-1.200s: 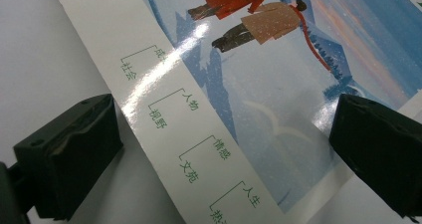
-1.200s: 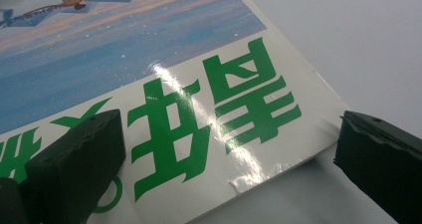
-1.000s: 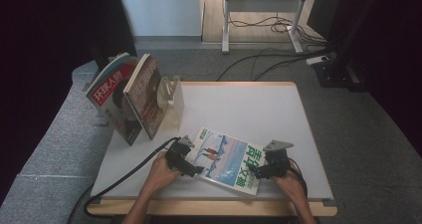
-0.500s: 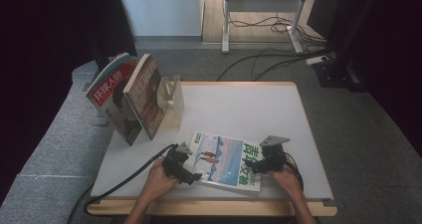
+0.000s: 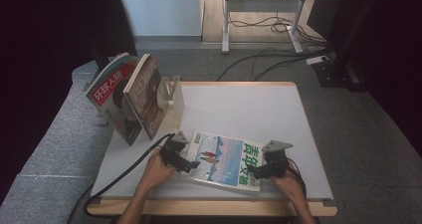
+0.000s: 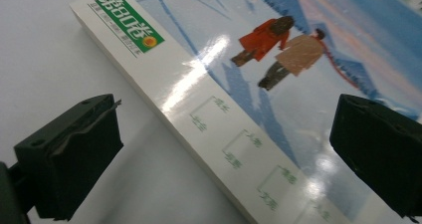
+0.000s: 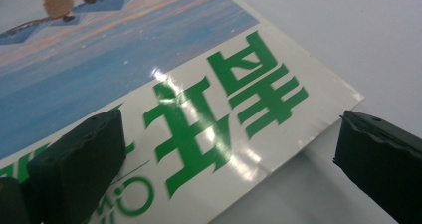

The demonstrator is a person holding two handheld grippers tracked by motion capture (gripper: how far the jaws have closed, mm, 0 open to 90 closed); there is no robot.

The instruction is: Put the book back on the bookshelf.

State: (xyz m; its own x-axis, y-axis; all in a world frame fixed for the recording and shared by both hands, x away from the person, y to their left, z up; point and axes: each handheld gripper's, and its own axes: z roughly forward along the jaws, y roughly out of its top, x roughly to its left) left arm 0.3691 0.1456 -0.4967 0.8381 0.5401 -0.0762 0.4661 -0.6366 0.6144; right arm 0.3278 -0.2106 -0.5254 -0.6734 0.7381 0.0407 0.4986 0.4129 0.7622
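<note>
A magazine [image 5: 225,159] with a blue snowy cover and green characters lies flat near the table's front edge. My left gripper [image 5: 189,165] is open at its left edge; in the left gripper view the white spine [image 6: 209,119] runs between the two black jaws, one over the table, one over the cover. At the right end my right gripper [image 5: 255,171] is open too, and the cover's corner with the green title [image 7: 219,119] lies between its jaws.
A white book stand [image 5: 171,104] at the table's left edge holds two upright magazines [image 5: 127,97]. The white table [image 5: 249,109] reaches back beyond the flat magazine. Cables trail from both grippers off the front edge. A metal frame [image 5: 259,15] stands on the floor behind.
Both grippers have closed in on the magazine's two ends. The magazine has turned slightly, lying more parallel to the front edge.
</note>
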